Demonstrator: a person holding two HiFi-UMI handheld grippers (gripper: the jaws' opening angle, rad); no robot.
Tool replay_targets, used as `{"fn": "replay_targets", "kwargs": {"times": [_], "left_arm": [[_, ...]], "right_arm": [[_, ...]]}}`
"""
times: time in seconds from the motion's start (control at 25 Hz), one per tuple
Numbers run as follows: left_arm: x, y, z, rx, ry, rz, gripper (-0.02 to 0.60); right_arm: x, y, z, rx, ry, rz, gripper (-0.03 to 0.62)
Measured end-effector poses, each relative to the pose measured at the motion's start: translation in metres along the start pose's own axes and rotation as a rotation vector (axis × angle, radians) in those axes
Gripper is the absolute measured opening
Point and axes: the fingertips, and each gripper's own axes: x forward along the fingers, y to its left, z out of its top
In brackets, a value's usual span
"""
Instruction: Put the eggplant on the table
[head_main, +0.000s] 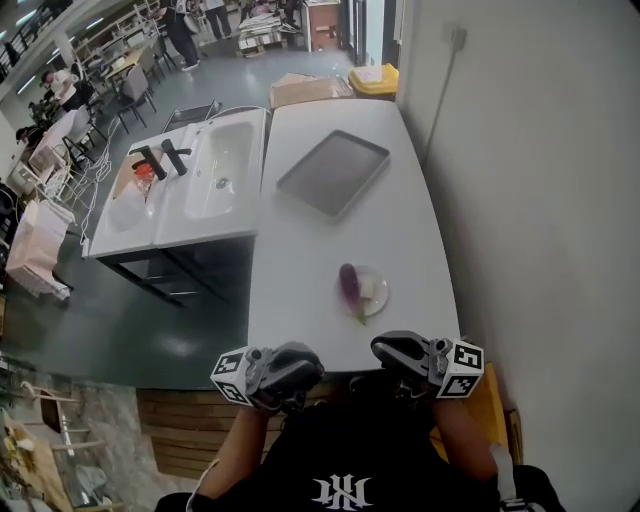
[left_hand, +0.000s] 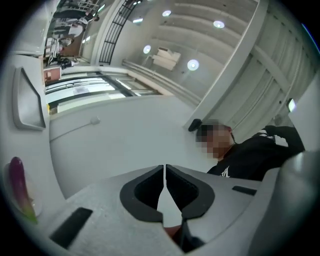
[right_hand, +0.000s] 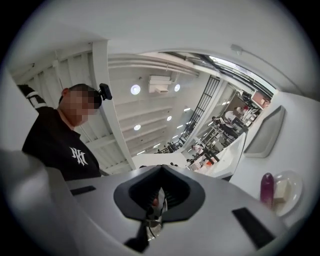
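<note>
Purple eggplant (head_main: 349, 284) is seen lying on a small plate (head_main: 384, 296) on the white table (head_main: 330, 250), well apart from the left gripper (head_main: 312, 368) and right gripper (head_main: 380, 348), both clenched on nothing, so its transfer to bare tabletop is judged still undone.

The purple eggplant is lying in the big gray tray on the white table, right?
Not quite. The eggplant lies on the small round plate, not in the gray tray. The plate sits on the white table, apart from the tray. The head view shows it.
</note>
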Motion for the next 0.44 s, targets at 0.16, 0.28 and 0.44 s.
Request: {"fn": "replay_targets", "kwargs": {"times": [0.16,0.28,0.44], "left_arm": [[-0.020,-0.033,-0.017,-0.051,0.119,-0.017,0.008],[-0.033,-0.043,-0.035,-0.028,0.230,0.029,0.008],[-0.042,-0.055,-0.033,-0.012,0.234,0.052,0.010]], "right_arm": [[0.032,0.044,-0.018,-0.050,0.026,0.049,0.003],[0.043,0.066,-0.027,-0.041,0.006,0.059,0.003],[0.052,0.078,-0.046,-0.030,0.030,0.012,0.003]]}}
